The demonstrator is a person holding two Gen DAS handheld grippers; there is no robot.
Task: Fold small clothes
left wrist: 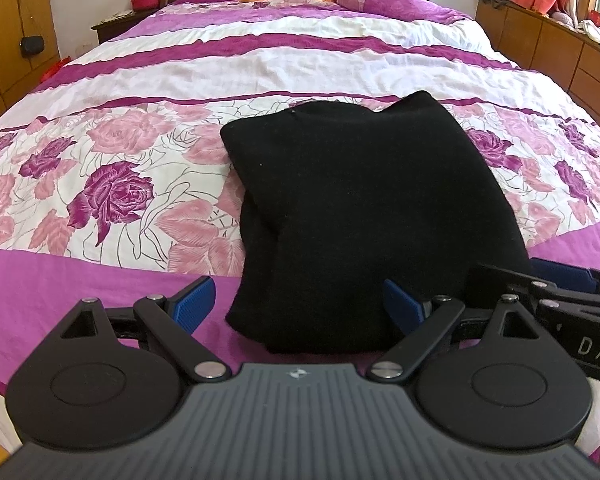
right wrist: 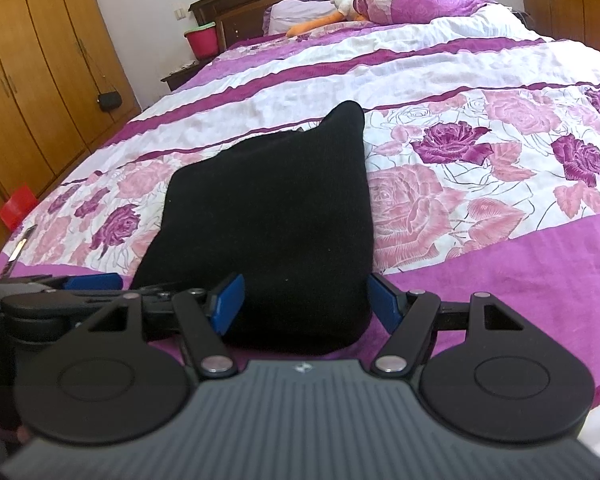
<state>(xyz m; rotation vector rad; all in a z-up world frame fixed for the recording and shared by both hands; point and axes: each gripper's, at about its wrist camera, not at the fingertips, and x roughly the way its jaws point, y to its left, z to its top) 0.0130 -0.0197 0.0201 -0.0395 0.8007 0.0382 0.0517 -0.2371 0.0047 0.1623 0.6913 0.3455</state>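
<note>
Both views show folded black garment (left wrist: 364,216); only right shows wardrobe (right wrist: 40,72)

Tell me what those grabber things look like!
Both match. The left gripper and the right gripper have a ribbed dark grey body, two round black discs, black link bars with silver pins, and fingers with bumpy blue pads. The right one's side shows white letters "DAS". No cables or sleeves show.
</note>
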